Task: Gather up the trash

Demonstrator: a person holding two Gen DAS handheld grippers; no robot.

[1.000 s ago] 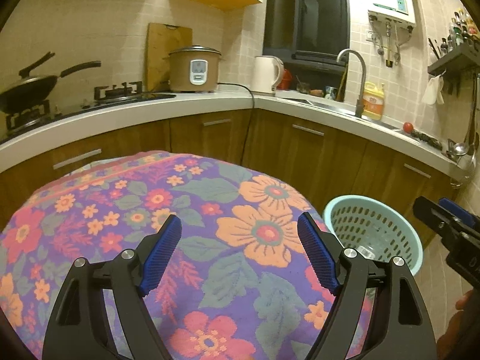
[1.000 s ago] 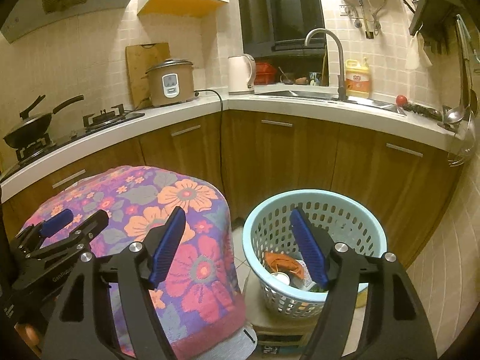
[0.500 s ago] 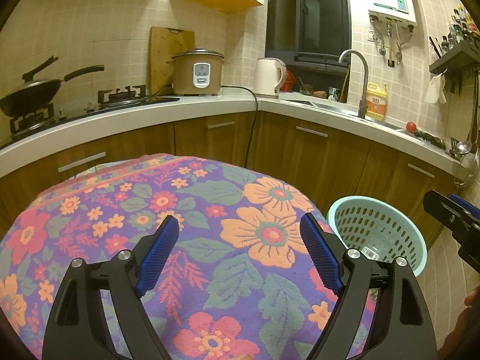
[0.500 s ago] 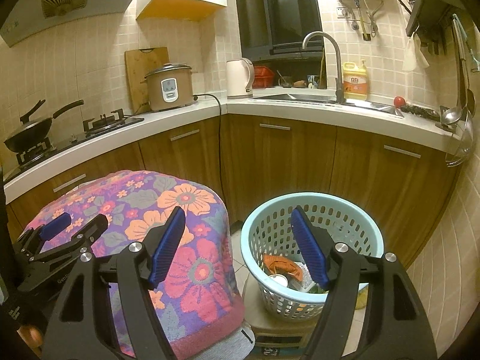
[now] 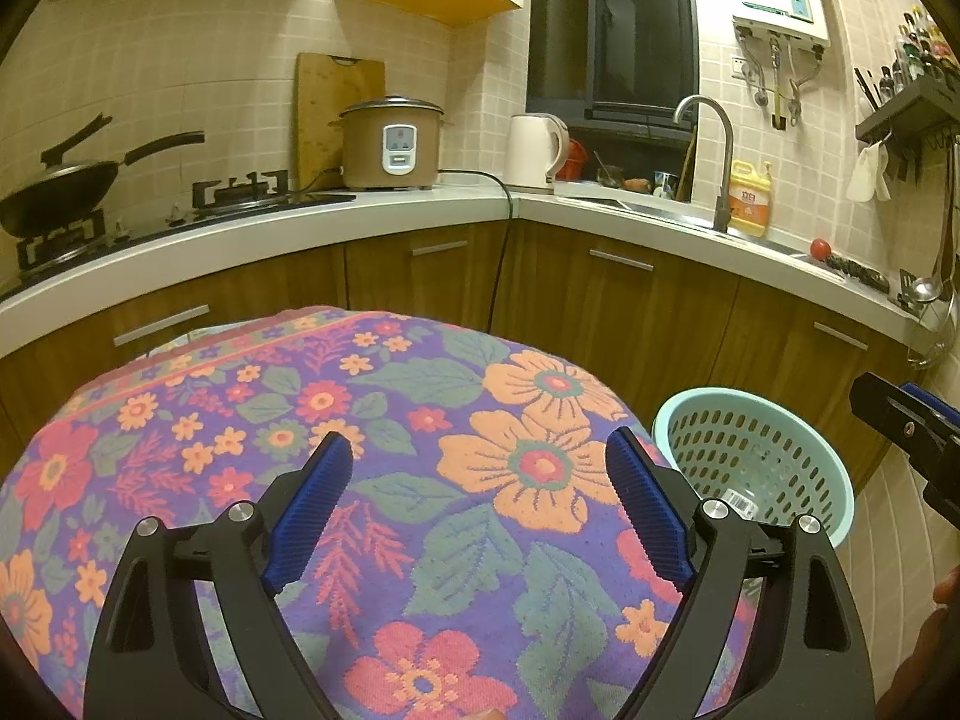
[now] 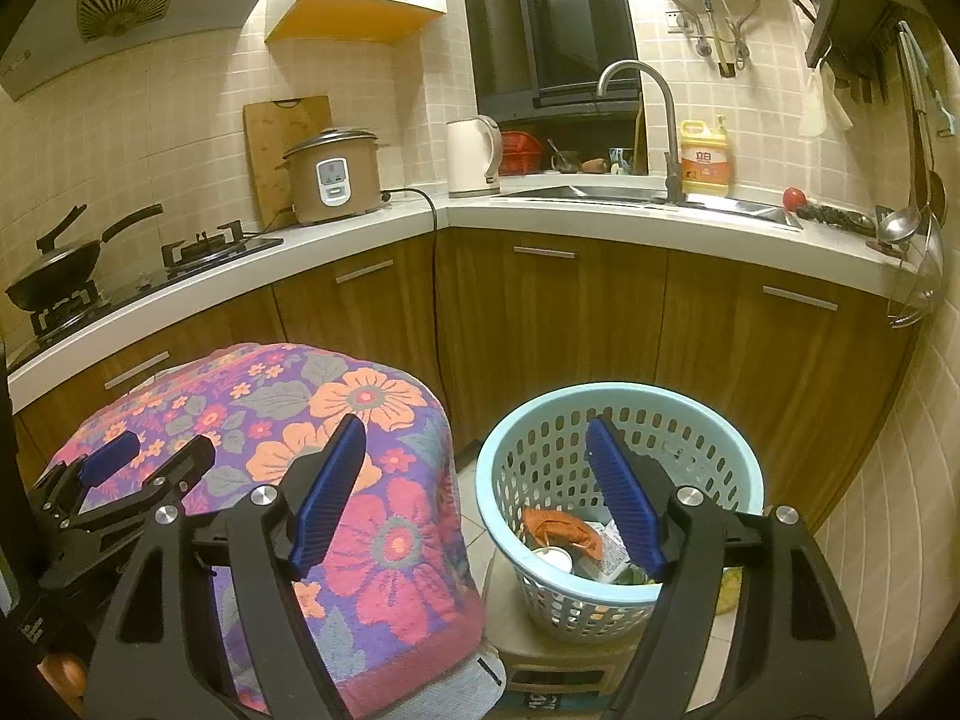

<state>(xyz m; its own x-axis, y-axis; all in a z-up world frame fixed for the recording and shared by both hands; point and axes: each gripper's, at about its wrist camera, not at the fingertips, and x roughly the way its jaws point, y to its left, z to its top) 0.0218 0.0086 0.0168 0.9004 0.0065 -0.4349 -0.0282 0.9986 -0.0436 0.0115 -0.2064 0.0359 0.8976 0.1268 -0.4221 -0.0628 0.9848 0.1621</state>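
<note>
A: What has changed since a second ago?

B: Only the jaws. Both tools have spread a little wider than they were, and they are opening now; neither hand has shifted.

A: Start at the left, then.

B: The left tool hangs over the flowered cloth that covers the tabletop. Its blue pads stand well apart, released, with nothing between them but the cloth below. No trash lies on the cloth in either view.

A: And behind it?

B: Along the kitchen tabletop, from left to right: a black wok on the stove, a wooden cutting board leaning on the tiles, a brown rice cooker, a cream kettle, then the faucet and a yellow detergent bottle.

A: Where is the trash?

B: In the light blue basket, which stands on a low stool on the floor just beside the right edge of the cloth. An orange wrapper, a small white round lid and some printed packaging lie at its bottom.

A: And the right tool?

B: The right tool is held above the gap between cloth and basket, released as well, gripping nothing. Its right pad overlaps the basket's mouth in the wrist view.
</note>
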